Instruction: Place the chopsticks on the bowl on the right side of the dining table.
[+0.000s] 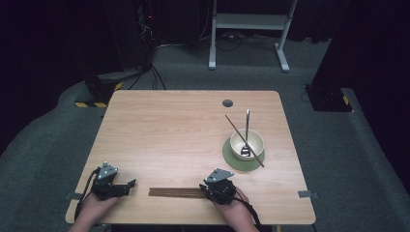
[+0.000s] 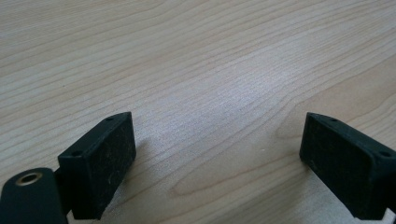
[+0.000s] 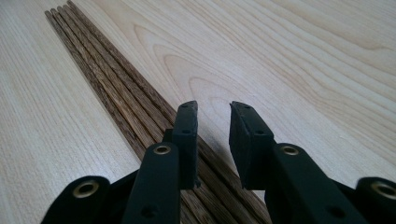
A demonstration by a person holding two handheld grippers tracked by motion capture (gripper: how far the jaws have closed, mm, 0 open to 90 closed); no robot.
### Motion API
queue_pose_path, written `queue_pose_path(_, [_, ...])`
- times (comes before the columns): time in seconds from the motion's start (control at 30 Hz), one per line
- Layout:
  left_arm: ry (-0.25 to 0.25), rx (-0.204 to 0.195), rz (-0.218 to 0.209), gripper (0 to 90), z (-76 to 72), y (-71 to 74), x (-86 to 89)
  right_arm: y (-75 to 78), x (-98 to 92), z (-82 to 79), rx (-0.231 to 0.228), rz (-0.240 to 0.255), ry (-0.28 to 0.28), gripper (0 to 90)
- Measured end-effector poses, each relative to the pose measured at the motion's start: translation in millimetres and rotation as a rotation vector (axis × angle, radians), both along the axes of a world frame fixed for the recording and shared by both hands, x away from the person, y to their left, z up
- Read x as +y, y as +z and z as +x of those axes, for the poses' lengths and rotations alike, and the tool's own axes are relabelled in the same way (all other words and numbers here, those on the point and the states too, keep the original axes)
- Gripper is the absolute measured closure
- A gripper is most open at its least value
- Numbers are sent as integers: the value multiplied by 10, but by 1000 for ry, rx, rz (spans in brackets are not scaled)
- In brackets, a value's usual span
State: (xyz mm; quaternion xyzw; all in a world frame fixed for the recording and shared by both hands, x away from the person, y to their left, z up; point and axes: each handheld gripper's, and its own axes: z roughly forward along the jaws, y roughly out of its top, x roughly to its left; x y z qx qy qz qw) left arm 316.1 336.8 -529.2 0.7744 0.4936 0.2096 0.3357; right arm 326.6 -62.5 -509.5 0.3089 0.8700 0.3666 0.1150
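The right tongs lie low on the pale wooden table, at the near end of a row of dark brown wooden chopsticks, which runs flat along the table away from their tips, toward the left tongs. In the right gripper view these tongs stand over the row: the jaws are narrowed to a small gap, the outermost stick passes under that gap, and the other sticks lie beside and under one jaw. No pad presses on a stick, so nothing is clamped. The sticks lie side by side, touching one another.

The left tongs rest on the table beyond the far end of the row, tips turned toward it, a short stretch of bare wood between. In the left gripper view their jaws stand wide apart with only wood grain between them.

Well beyond the right tongs, farther up the table, a cream ceramic bowl sits on a round green coaster. A metal spoon stands in the bowl, and a single brown chopstick lies slanted across its rim.
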Motion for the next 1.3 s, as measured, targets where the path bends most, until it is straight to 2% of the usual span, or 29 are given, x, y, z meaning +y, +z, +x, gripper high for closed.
queue_pose_path(0.33, [-1, 0, 0, 105, 0, 0, 2, -17, 7, 10, 16, -10, 14, 757])
queue_pose_path(0.7, [-2, 1, 1, 105, 2, 1, 2, -6, -32, 68, 10, 3, -44, 746])
queue_pose_path(0.83, [-1, 1, 0, 105, 2, 0, 1, 21, -13, 24, 5, 11, -16, 748])
queue_pose_path(0.93, [-2, 1, 0, 105, 2, 1, 1, 11, 11, 4, 9, -8, 8, 753])
queue_pose_path(1.3, [-2, 0, 0, 105, 2, 1, 2, -37, -99, 138, 28, -18, -45, 776])
